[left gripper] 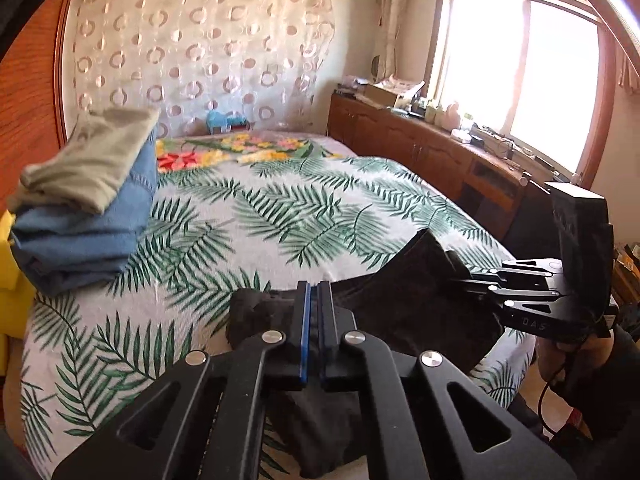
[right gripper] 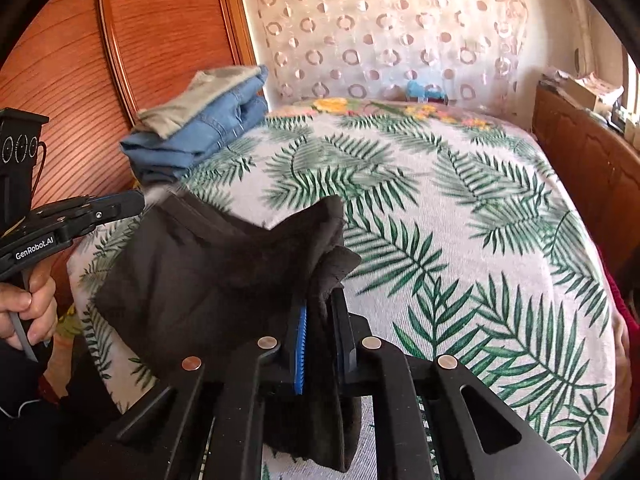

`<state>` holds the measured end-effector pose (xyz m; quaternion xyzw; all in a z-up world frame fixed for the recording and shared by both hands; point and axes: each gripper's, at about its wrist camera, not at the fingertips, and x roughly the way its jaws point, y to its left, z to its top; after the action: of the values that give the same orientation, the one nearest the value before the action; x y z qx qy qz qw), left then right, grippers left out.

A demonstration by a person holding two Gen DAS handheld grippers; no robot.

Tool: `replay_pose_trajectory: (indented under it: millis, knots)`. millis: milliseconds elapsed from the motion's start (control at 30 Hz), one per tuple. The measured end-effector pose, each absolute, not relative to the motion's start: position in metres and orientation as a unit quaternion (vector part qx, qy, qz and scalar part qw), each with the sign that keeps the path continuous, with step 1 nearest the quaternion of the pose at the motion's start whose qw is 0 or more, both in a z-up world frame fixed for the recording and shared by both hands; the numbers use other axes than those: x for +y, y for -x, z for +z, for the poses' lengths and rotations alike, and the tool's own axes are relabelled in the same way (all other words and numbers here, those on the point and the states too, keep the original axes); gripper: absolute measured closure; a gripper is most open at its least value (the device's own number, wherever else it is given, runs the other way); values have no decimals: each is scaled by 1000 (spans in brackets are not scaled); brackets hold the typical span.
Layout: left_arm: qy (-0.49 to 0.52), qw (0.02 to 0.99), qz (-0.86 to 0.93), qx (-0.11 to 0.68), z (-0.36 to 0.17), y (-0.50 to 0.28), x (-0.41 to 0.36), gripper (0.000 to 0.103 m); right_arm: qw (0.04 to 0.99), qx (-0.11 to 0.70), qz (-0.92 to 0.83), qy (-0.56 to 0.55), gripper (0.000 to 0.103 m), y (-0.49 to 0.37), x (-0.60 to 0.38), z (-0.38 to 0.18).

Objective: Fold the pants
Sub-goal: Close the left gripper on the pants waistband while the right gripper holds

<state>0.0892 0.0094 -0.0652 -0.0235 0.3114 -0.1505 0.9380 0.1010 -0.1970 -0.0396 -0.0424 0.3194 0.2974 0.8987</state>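
pants [right gripper: 208, 264]: matt dark cloth | bedspread [right gripper: 460, 216]: woven cloth | wardrobe [right gripper: 80, 60]: glossy wood

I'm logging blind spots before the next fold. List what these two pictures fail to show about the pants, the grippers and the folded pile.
- Dark pants: legs and hem drop below both grippers, so their length is hidden in both views.
- Left gripper: closed on cloth; how much it pinches is hidden by its own fingers.
- Right gripper: cloth fills the gap, hiding the layers held.
- Folded pile: blurred in the left view; item count unclear.
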Motion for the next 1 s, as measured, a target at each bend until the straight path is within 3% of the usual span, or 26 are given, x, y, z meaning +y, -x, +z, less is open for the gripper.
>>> replay_pose_trajectory:
  millis: [200,267,333,667,1000]
  knots:
    - [5,935,-120,335,-77,-101,11,98,899,325,287,58,93,-100,-195,-44]
    - [3,929,-117,350,-85,-106,13,81,898,332,285,56,93,-103,-195,-47]
    - [10,925,-117,362,-93,-111,16,55,896,338,285,54,93,-105,-195,-49]
    - [13,907,-94,410,-123,-132,23,55,894,345,283,52,93,-112,-192,-53]
    - [34,906,-107,409,-127,-135,27,55,891,351,283,45,93,-116,-191,-58]
